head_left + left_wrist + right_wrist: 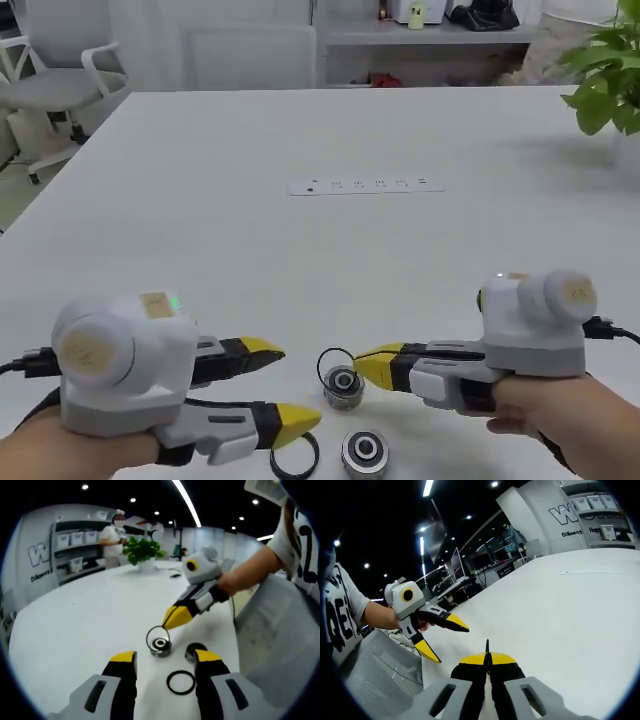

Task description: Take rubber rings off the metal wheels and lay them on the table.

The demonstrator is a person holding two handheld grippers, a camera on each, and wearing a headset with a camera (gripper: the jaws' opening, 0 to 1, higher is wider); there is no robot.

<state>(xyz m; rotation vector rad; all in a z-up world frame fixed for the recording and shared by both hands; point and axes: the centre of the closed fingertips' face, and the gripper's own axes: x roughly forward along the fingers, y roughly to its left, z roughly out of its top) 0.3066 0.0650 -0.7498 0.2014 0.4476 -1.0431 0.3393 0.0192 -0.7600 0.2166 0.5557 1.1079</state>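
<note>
Rubber ring (pixel 487 646) pinched edge-on by right claw (pixel 487 656), a loop above wheel (pixel 161 646) in left gripper view, left claw (pixel 165 656) spread

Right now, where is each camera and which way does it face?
Head view: on headset, looking down at table, left gripper, right gripper, hands.
Left gripper view: along left gripper's open jaws toward metal wheels; right forearm shows.
Right gripper view: along right gripper's jaws, shut on rubber ring; left arm, shirt show.
Shared: each gripper view shows the other gripper.
</note>
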